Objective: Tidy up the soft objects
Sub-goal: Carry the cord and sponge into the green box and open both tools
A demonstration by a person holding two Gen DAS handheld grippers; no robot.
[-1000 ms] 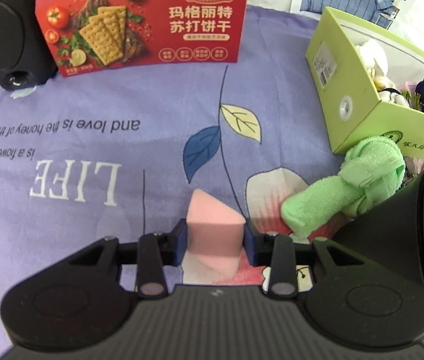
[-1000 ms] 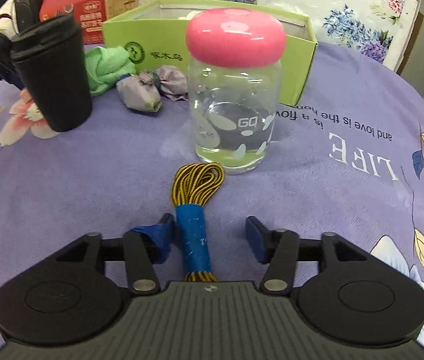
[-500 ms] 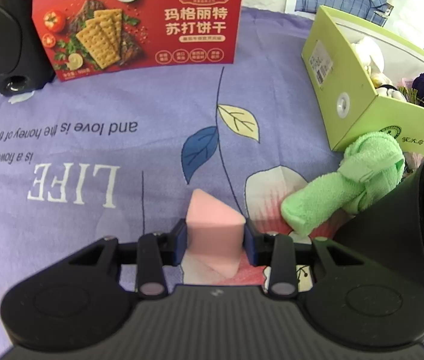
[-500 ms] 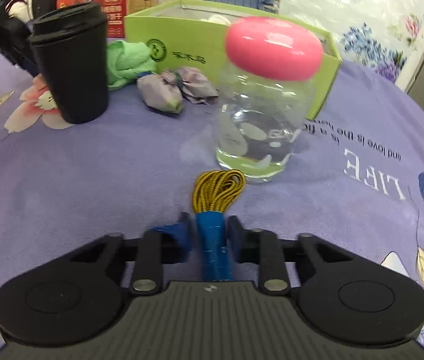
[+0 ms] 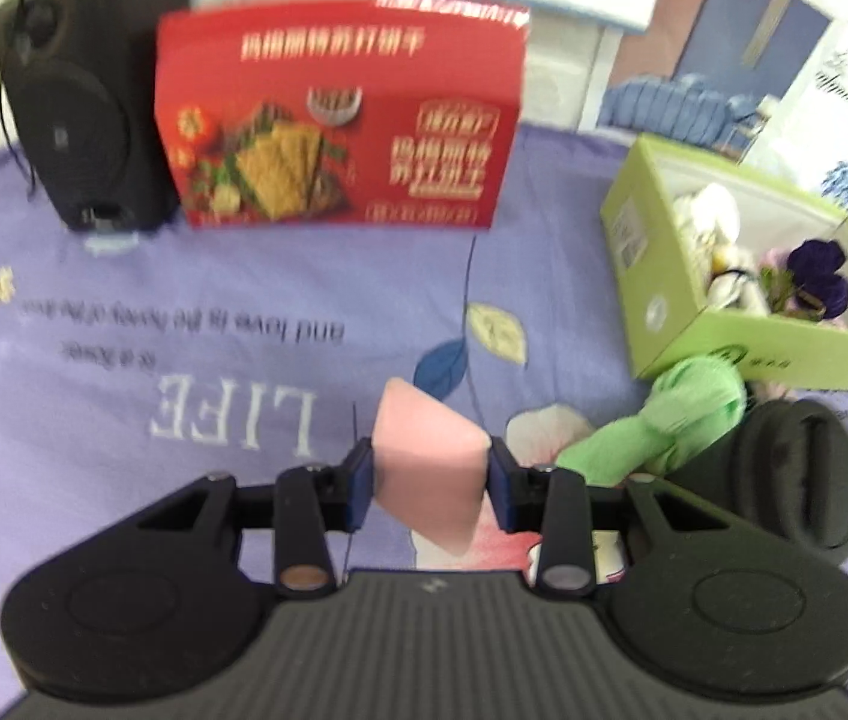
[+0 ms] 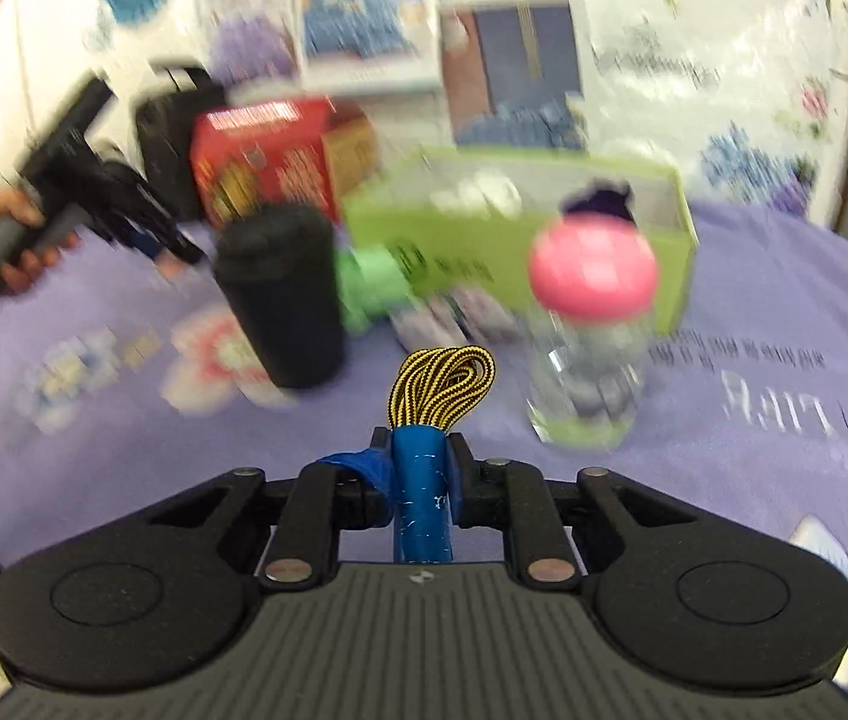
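My left gripper (image 5: 430,483) is shut on a pink sponge wedge (image 5: 427,468) and holds it above the purple cloth. My right gripper (image 6: 420,468) is shut on the blue-taped middle of a yellow-and-black cord bundle (image 6: 442,387), lifted off the cloth. A green box (image 5: 742,267) at the right holds several soft toys, among them a purple flower (image 5: 817,273); it also shows in the right wrist view (image 6: 514,240). A rolled green towel (image 5: 676,426) lies against the box's front, beside a grey fabric bundle (image 6: 454,318).
A black cup (image 5: 796,480) stands right of the left gripper, also in the right wrist view (image 6: 282,294). A red cracker box (image 5: 339,120) and a black speaker (image 5: 81,102) stand at the back. A pink-lidded clear jar (image 6: 592,336) stands before the green box.
Both grippers have risen off the cloth with their loads. The right gripper closed on the cord bundle and lifted it; its view is now blurred by motion.
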